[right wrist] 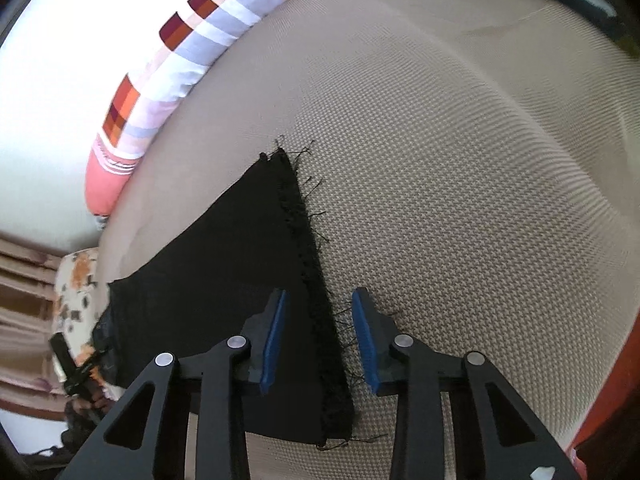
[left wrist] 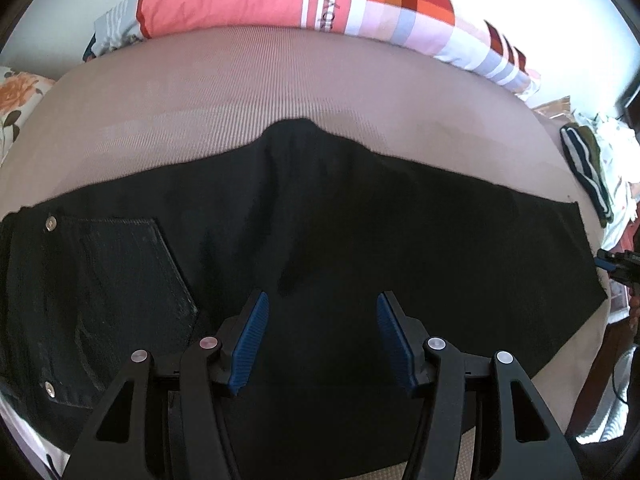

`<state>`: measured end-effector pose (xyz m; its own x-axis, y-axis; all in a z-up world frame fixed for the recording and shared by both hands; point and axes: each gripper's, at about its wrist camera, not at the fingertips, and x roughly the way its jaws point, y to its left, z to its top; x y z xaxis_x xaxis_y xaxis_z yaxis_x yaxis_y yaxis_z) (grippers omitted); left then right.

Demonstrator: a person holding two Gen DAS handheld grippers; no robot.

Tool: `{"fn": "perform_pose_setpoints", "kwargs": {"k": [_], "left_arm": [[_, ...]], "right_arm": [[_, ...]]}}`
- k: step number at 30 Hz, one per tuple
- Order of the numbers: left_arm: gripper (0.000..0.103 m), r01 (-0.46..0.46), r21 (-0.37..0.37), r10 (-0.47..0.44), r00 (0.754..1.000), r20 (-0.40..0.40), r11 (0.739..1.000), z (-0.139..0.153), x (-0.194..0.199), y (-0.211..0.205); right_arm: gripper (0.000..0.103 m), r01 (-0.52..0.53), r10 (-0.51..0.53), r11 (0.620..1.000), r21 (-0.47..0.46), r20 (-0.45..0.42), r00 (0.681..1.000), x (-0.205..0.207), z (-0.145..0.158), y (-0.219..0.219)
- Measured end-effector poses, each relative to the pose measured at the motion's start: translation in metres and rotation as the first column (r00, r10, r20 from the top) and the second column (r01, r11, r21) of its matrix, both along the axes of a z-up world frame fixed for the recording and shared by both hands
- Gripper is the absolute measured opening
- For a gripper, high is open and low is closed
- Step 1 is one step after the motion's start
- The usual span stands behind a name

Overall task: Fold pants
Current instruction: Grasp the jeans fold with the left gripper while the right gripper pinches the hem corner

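Left gripper (left wrist: 320, 340) spread wide, blue ribbed pads (left wrist: 250, 344) well apart, nothing clamped between them, poised over the dark middle of the black pants (left wrist: 320, 220). Directly beneath and beyond the pads, plain black cloth lying flat across the taupe ribbed bed cover (left wrist: 260, 80). To the left of the left pad, a back pocket (left wrist: 128, 280) with stitched edges and two small metal rivets (left wrist: 51, 223), marking the waist end at that side. Upper edge of the garment peaking in a small hump at centre, then sloping away toward a cut leg end at far right. Right gripper (right wrist: 318, 340) likewise parted, blue pads (right wrist: 366, 344) apart and empty, straddling the frayed hem (right wrist: 308, 248) of the pant leg: left pad over black fabric, right pad over bare cover (right wrist: 460, 200). Loose threads sticking out from the ragged hem onto the woven surface. Leg narrowing to a corner farther ahead, whole piece resting flat on the bed. Farther out, a pink, orange and lilac checked quilt (left wrist: 360, 4) rolled along the far edge of the bed. At far left, a floral pillow (left wrist: 16, 96); at far right, a striped dark garment (left wrist: 588, 172) in a heap of other laundry.
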<state>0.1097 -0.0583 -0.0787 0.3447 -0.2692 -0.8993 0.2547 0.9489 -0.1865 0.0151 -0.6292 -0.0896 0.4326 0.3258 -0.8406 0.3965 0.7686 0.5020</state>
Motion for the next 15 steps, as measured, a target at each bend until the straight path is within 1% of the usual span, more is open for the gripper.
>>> {"fn": "perform_pose_setpoints", "kwargs": {"k": [3, 5, 7, 10, 13, 15], "left_arm": [[0.057, -0.005, 0.014, 0.005, 1.0, -0.021, 1.0, -0.007, 0.0, -0.005], [0.058, -0.006, 0.024, 0.006, 1.0, -0.003, 1.0, -0.008, 0.0, -0.007], [0.059, 0.001, 0.039, -0.002, 1.0, 0.013, 0.999, -0.009, -0.001, -0.01], [0.062, 0.001, 0.058, -0.003, 1.0, 0.03, 0.998, -0.01, -0.002, -0.014], [0.067, 0.005, 0.081, -0.008, 0.999, 0.041, 0.997, -0.012, -0.003, -0.019], [0.069, 0.007, 0.093, -0.012, 0.999, 0.046, 0.996, -0.013, -0.003, -0.023]], "right_arm": [[0.031, -0.05, 0.048, 0.998, 0.044, 0.03, 0.998, 0.002, -0.004, 0.001], [0.031, -0.089, 0.086, 0.994, 0.063, 0.052, 0.995, 0.006, -0.007, 0.003], [0.027, -0.109, 0.103, 0.991, 0.077, 0.078, 0.992, 0.011, -0.01, 0.004], [0.011, -0.11, 0.099, 0.988, 0.105, 0.105, 0.99, 0.019, -0.018, 0.002], [0.007, -0.097, 0.08, 0.985, 0.139, 0.126, 0.989, 0.025, -0.024, 0.002], [0.007, -0.095, 0.078, 0.987, 0.127, 0.132, 0.988, 0.026, -0.024, 0.005]]}}
